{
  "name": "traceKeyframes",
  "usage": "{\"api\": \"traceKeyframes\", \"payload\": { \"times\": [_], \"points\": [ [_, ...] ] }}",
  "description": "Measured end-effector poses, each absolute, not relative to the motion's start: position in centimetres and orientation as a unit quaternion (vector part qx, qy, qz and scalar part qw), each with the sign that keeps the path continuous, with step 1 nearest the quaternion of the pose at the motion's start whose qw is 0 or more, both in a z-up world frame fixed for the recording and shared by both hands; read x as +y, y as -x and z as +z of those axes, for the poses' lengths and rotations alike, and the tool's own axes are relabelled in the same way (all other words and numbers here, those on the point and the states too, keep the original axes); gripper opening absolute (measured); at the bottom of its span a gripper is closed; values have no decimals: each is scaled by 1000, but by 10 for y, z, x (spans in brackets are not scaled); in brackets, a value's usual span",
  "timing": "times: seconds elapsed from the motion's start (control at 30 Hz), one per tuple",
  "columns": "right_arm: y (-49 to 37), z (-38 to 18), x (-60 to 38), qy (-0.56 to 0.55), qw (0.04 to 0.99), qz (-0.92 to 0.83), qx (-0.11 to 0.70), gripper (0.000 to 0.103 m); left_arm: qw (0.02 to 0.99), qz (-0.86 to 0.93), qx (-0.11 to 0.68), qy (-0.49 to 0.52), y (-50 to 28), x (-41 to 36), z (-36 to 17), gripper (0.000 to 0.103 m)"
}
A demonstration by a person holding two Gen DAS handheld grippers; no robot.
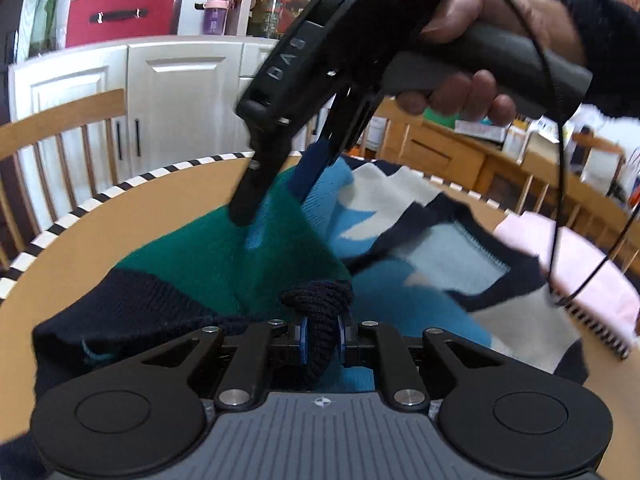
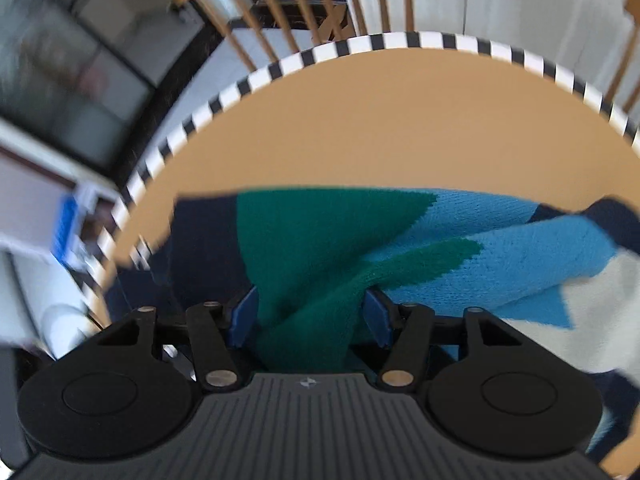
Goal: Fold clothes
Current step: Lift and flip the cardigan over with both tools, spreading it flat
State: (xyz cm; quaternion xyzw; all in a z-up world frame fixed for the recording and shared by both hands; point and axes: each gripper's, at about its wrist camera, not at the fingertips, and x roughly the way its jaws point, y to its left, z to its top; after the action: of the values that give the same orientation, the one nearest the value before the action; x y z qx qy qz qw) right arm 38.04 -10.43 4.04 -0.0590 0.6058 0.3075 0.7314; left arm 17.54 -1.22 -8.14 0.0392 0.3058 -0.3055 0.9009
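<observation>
A knitted sweater (image 1: 224, 256) in navy, green, blue and white blocks lies bunched on the round tan table (image 1: 120, 224). My left gripper (image 1: 322, 338) is shut on a fold of its navy ribbed edge. My right gripper (image 1: 276, 200) comes down from above in the left wrist view, its fingers pinching the sweater's green part. In the right wrist view my right gripper (image 2: 310, 312) is shut on a bunch of the green knit of the sweater (image 2: 500, 248), which drapes to the right over the table (image 2: 380, 120).
The table has a black-and-white striped rim (image 2: 400, 40). A pale pink cloth (image 1: 580, 268) lies at the table's right side. Wooden chairs (image 1: 48, 136) stand around it, with white cabinets (image 1: 176, 92) behind. A black cable (image 1: 560, 160) hangs from the right gripper.
</observation>
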Motion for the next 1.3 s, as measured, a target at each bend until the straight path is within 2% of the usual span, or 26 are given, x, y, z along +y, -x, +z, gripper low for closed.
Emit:
{"api": "traceKeyframes", "payload": {
  "times": [0.17, 0.27, 0.3, 0.33, 0.37, 0.7, 0.93, 1.0, 1.07, 1.17, 1.3],
  "points": [
    [-355, 57, -109, 93, 738, 298, 599, 54, 901, -289, 322, -27, -170, -13, -96, 21],
    [-344, 44, -123, 98, 739, 271, 608, 50, 900, -291, 325, -14, -167, -14, -100, 28],
    [-343, 27, -127, 99, 735, 262, 618, 39, 900, -290, 326, -12, -165, -12, -100, 29],
    [-339, 13, -128, 94, 732, 257, 624, 17, 900, -288, 327, -9, -170, -4, -101, 30],
    [-336, 0, -130, 89, 729, 253, 629, 11, 900, -285, 329, -7, -175, 5, -102, 35],
    [-295, -4, -178, 36, 736, 260, 624, 8, 909, -232, 340, 68, -173, 47, -74, 61],
    [-296, -2, -188, 26, 737, 253, 626, 8, 844, -167, 454, 232, -209, 84, -99, 62],
    [-294, -6, -183, 27, 737, 254, 626, 9, 827, -157, 466, 273, -216, 89, -109, 62],
    [-294, -10, -178, 26, 737, 254, 626, 9, 821, -152, 465, 293, -221, 91, -114, 56],
    [-294, -4, -179, 26, 741, 259, 619, 9, 823, -165, 452, 301, -227, 88, -115, 6],
    [-295, 12, -175, 31, 750, 269, 604, 11, 844, -188, 418, 278, -225, 87, -98, 3]
  ]
}}
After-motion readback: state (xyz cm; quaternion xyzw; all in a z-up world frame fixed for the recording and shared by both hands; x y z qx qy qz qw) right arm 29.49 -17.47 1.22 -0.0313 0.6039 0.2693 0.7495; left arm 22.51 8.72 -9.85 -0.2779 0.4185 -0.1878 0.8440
